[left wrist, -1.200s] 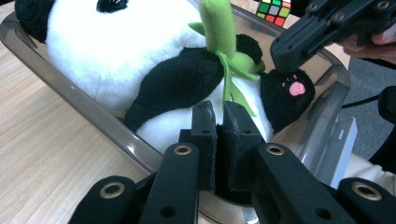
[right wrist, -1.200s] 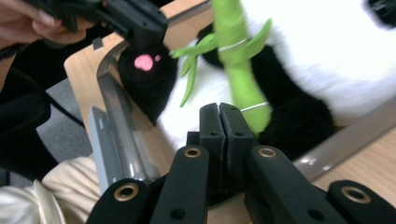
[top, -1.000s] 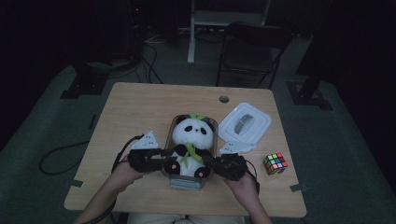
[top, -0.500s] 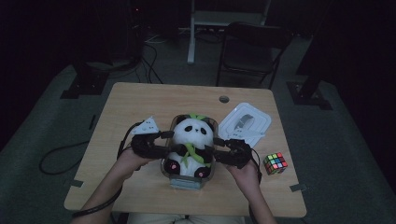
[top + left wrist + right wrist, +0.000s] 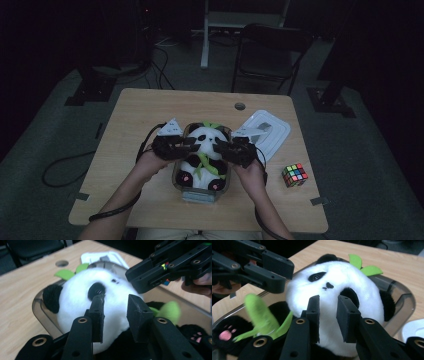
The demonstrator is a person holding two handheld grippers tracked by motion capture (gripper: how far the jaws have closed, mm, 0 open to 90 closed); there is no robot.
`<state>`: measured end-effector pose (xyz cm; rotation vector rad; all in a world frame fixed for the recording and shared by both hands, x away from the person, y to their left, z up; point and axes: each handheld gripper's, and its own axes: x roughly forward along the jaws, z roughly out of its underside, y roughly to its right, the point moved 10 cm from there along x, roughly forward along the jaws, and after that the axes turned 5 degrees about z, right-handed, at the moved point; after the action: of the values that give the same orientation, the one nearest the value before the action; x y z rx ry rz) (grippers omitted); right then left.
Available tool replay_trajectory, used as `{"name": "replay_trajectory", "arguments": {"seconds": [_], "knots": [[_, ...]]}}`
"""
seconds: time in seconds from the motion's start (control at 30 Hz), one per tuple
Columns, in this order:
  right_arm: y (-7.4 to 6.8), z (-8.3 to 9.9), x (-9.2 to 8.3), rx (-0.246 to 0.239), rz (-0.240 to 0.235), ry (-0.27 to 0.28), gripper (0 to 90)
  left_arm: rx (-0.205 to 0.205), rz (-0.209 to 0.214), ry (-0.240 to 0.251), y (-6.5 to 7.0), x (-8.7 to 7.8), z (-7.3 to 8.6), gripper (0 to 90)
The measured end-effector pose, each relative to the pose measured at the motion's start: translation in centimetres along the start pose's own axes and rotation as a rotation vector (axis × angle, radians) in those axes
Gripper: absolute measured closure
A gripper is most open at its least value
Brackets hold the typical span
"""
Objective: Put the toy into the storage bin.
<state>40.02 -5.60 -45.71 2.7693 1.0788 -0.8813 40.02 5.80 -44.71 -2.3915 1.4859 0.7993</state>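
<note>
Left gripper [image 5: 186, 144] and right gripper [image 5: 226, 148], jaws just narrowed yet released on nothing, have shifted from the belly to the head of the panda [image 5: 204, 157], which sits in the tub [image 5: 202, 194] on the desk [image 5: 130, 117]; pressing it down continues.

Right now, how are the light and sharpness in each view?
High view: dim, room nearly black, panda and cube still readable. Left gripper view: bright, panda's face sharp, green leaf at right blurred. Right gripper view: bright, the green scarf smeared.
</note>
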Motion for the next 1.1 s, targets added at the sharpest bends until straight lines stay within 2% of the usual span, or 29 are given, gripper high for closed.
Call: {"name": "replay_trajectory", "arguments": {"seconds": [0.1, 0.17, 0.23, 0.27, 0.3, 0.37, 0.67, 0.73, 0.8, 0.87, 1.0, 1.1], "knots": [[0.2, -0.1, 0.4, -0.006, -0.003, -0.017, 72.1, -0.01, 0.002, -0.012, -0.4, 0.4, 0.2, 71.1], [0.1, -0.2, 0.5, -0.023, -0.009, -0.016, 80.4, -0.017, -0.002, -0.018, -0.5, 0.6, 0.3, 71.3], [0.0, -0.2, 0.7, -0.059, 0.015, -0.034, 83.5, -0.018, -0.008, -0.033, -0.7, 0.9, 0.4, 73.8], [0.0, -0.2, 0.7, -0.059, 0.015, -0.034, 83.5, -0.018, -0.008, -0.033, -0.7, 0.9, 0.4, 74.0], [0.0, -0.1, 0.9, -0.06, 0.026, -0.046, 84.0, -0.025, -0.013, -0.054, -1.0, 1.4, 0.7, 74.0], [0.1, 0.2, 1.6, -0.083, 0.061, -0.088, 84.9, -0.032, -0.018, -0.067, -1.1, 1.7, 0.9, 75.8], [0.7, 1.2, 2.8, -0.025, 0.065, -0.15, 85.3, -0.044, -0.029, -0.119, -1.6, 2.8, 1.9, 77.9], [0.8, 1.2, 2.8, -0.004, 0.055, -0.149, 85.3, -0.057, -0.022, -0.117, -1.7, 3.0, 2.0, 78.6], [0.8, 1.2, 2.9, -0.007, 0.057, -0.153, 85.3, -0.07, -0.015, -0.113, -1.8, 2.9, 2.0, 78.7], [0.8, 1.2, 2.9, -0.012, 0.058, -0.153, 85.0, -0.065, -0.016, -0.108, -1.8, 2.8, 1.9, 78.5], [0.8, 0.9, 2.1, 0.0, 0.039, -0.128, 83.8, -0.071, -0.017, -0.079, -1.5, 1.8, 1.4, 73.1], [0.7, 0.7, 1.3, 0.001, 0.032, -0.11, 81.7, -0.08, -0.008, -0.054, -1.3, 0.9, 1.1, 73.0]]}}
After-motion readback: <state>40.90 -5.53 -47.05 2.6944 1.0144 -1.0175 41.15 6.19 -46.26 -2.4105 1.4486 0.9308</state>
